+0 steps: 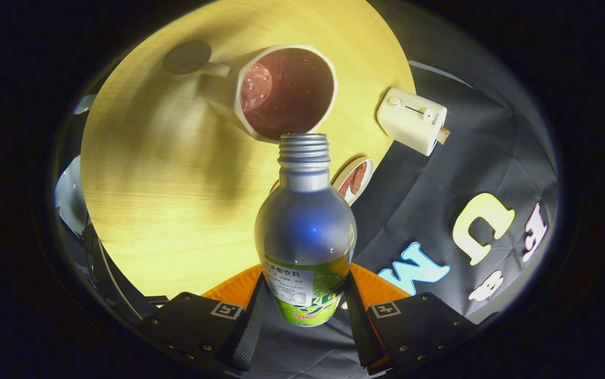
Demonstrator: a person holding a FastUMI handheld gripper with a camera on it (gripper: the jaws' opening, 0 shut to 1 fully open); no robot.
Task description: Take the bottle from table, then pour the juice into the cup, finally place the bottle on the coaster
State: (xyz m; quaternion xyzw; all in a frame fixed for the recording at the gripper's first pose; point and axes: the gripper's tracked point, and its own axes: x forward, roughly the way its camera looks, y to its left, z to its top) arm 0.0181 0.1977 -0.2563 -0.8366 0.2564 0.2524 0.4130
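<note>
Your gripper (302,310) is clamped on the juice bottle (305,231), whose open neck is tipped over the white mug (281,95) near the table's (165,210) middle. You're mid-pour, I judge; next, right it and seek the coaster.

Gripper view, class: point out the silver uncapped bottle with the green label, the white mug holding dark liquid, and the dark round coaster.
Silver uncapped bottle with green label (305,221), gripper view: bare shoulder, held between the fingers.
White mug with dark liquid (223,97), gripper view: outer wall.
Dark round coaster (186,57), gripper view: top face.
</note>
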